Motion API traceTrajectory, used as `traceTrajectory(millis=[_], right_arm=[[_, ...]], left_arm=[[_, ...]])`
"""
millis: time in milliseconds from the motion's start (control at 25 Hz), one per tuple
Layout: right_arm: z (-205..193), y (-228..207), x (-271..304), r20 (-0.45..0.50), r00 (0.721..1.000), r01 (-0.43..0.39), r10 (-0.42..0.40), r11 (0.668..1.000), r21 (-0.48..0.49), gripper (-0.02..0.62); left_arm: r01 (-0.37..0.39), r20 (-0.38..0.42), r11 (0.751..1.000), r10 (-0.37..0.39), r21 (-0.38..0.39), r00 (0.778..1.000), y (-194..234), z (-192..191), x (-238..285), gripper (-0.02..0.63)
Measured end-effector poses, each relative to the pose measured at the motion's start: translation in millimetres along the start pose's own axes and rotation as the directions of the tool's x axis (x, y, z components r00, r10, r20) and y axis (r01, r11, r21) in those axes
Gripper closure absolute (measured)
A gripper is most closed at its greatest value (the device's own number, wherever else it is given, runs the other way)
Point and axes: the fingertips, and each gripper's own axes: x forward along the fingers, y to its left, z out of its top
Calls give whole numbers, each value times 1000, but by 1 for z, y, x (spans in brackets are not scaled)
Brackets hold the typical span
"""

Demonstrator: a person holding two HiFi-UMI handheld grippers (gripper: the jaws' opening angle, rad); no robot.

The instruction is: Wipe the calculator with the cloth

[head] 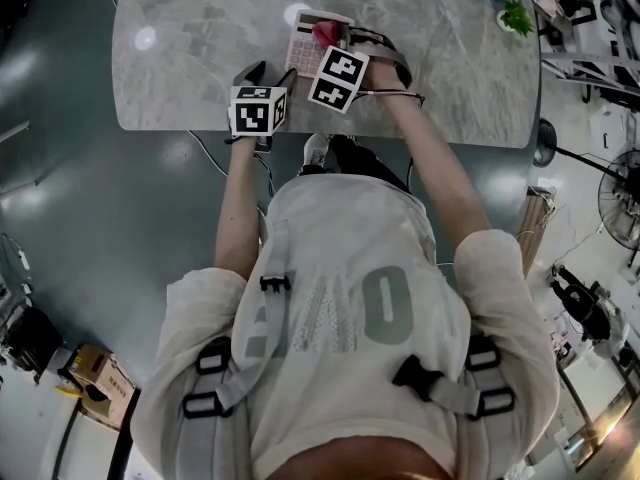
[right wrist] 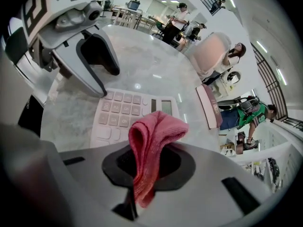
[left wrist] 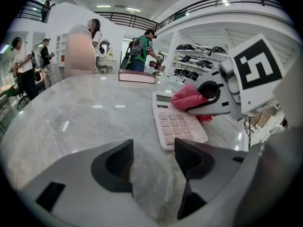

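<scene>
A pale pink calculator (head: 303,46) lies flat on the marble table (head: 200,58), near its front edge. My right gripper (head: 331,38) is shut on a red cloth (head: 325,32) and holds it over the calculator's right side. In the right gripper view the folded cloth (right wrist: 152,138) sticks up from between the jaws, above the calculator's keys (right wrist: 124,113). My left gripper (head: 267,74) stands open just left of the calculator, its jaws over bare marble. From the left gripper view, the calculator (left wrist: 177,123) is ahead to the right, with the cloth (left wrist: 188,98) at its far end.
A dark red book (left wrist: 137,75) lies further back on the table. A small green plant (head: 516,16) sits at the table's far right. The table's front edge (head: 300,133) runs just below the grippers. Several people stand in the background beyond the table.
</scene>
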Motion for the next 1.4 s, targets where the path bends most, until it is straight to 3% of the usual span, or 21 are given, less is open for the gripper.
traceTrajectory(millis=[880,1400], right_arm=[[4,77,-28,39,983,-175,179,981,-89,540],[5,95,-34,55,977,-200,206,975,-98,538]], left_arm=[[3,1,1000,-3,-1,1000,0,1,1,327],[0,0,1000,0,-8,1000,0,1,0,327]])
